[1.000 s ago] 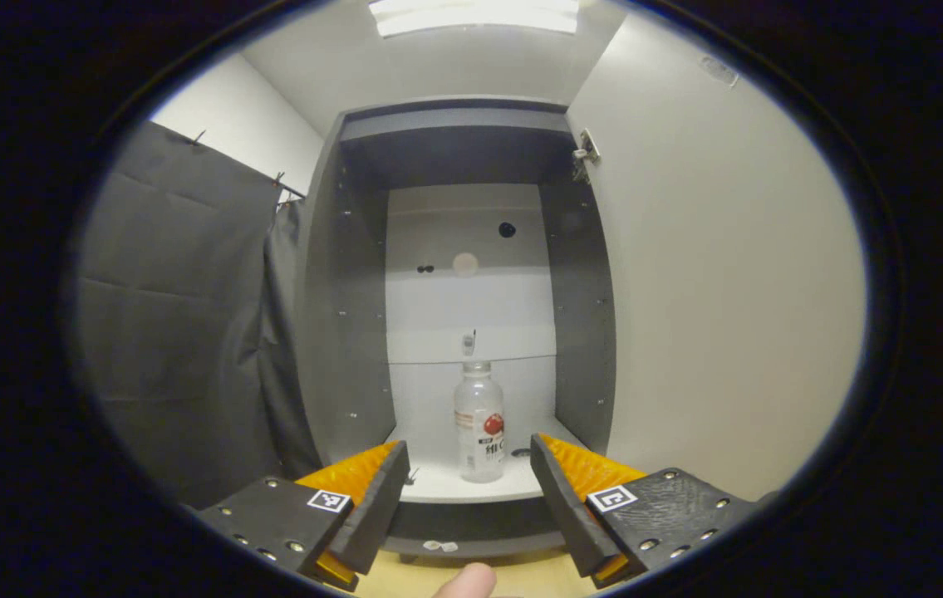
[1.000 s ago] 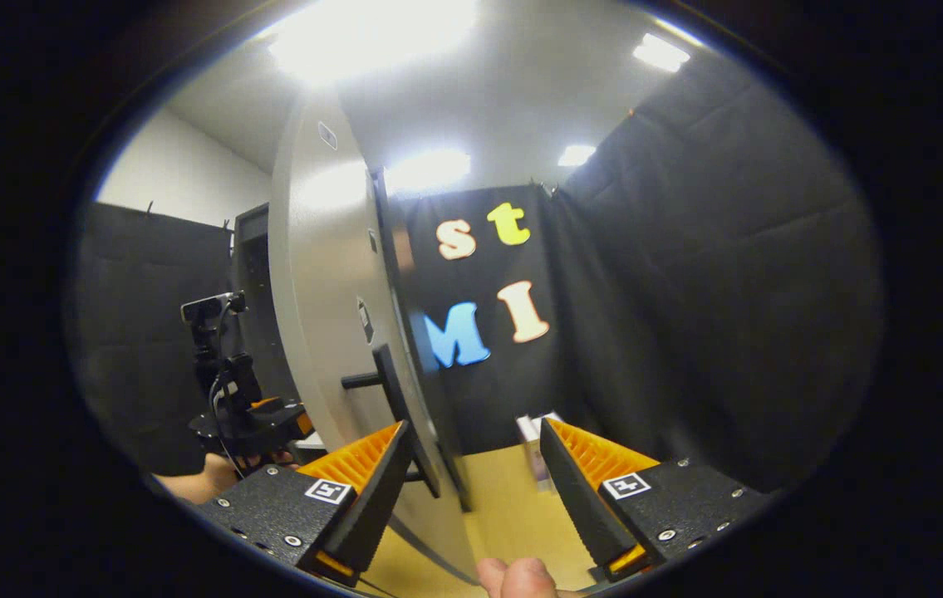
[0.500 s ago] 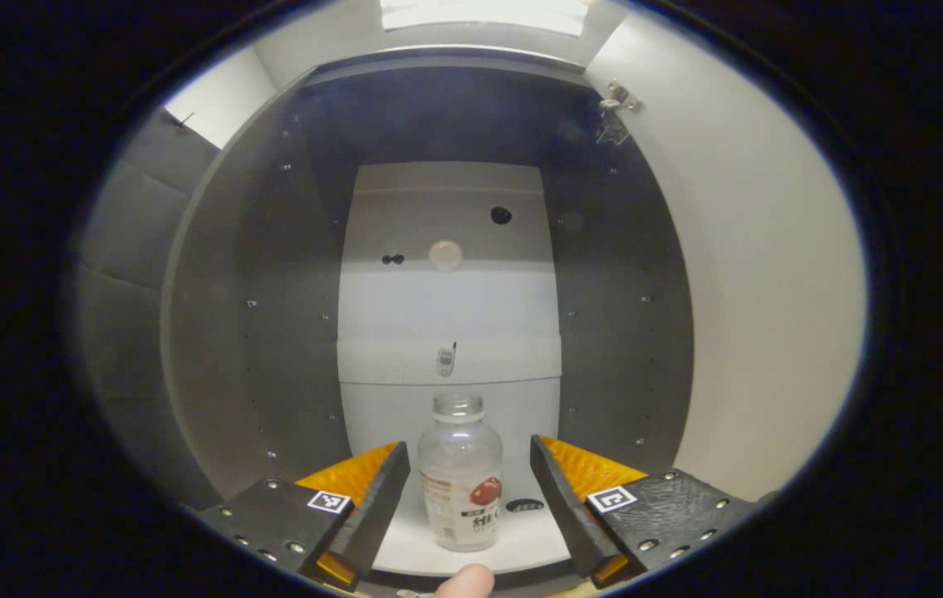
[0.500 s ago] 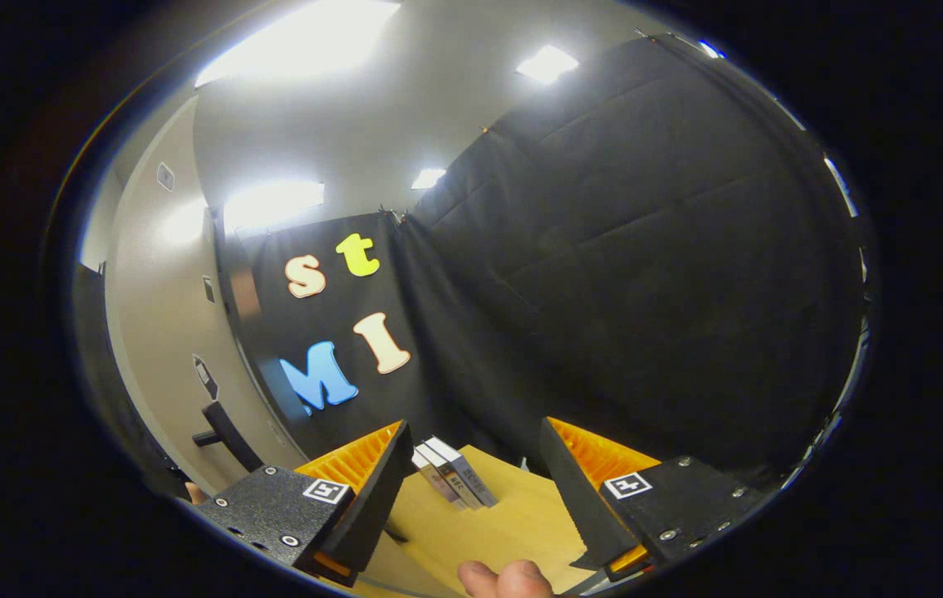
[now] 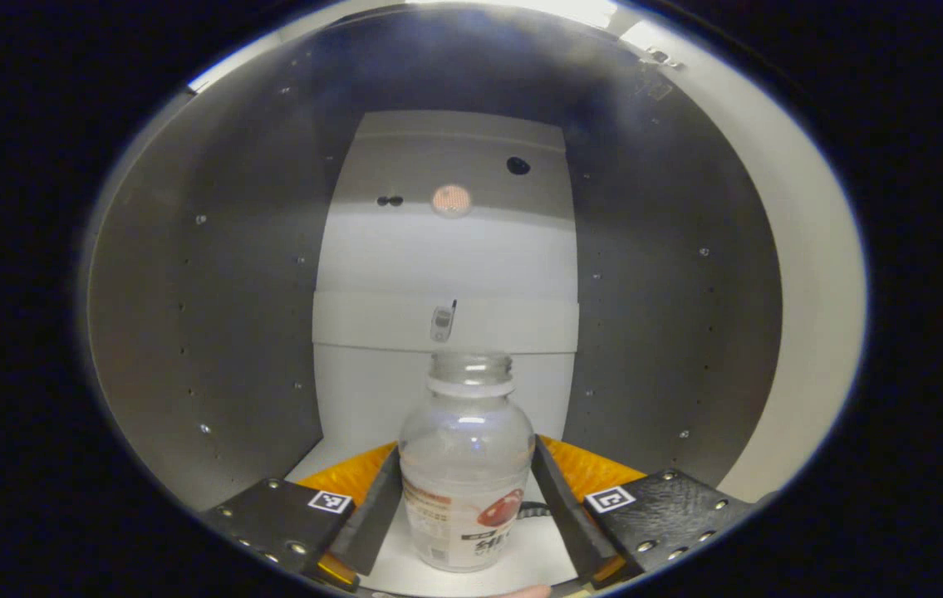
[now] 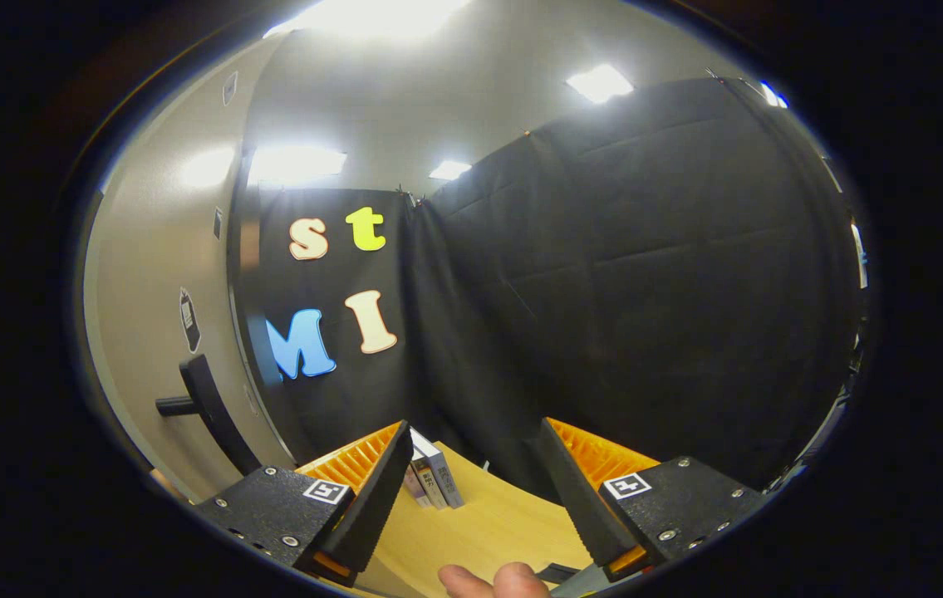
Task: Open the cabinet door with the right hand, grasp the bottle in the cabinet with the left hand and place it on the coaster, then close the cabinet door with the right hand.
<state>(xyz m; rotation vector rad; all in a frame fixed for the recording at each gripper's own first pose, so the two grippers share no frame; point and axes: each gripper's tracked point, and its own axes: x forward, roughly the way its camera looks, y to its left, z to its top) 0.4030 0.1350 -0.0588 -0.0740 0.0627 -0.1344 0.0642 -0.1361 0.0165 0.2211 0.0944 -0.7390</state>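
- Bottle [image 5: 466,473] is standing upright on the cabinet floor [image 5: 521,556], cap off by the look of it, dead centre between the left gripper [image 5: 464,507] fingers.
- Those fingers sit either side of the bottle body, very close or maybe just brushing it. Honestly can't tell if they've clamped yet, so I'd call the grip unconfirmed.
- Makes sense to go in low and straight like that: the body is the widest part, so it's the safest place to squeeze.
- Door [image 6: 164,274] is swung wide open, handle [image 6: 203,409] sticking out toward the right gripper view, which is why the left has a clear run into the cabinet.
- Right gripper [image 6: 471,498] is spread wide, holding nothing, hanging over the tabletop [image 6: 488,523] well clear of the handle. My guess is it's parked there until the door needs shutting.
- Some small boxes [image 6: 431,480] sit on the tabletop just past its fingers.
- Coaster placement isn't done yet.
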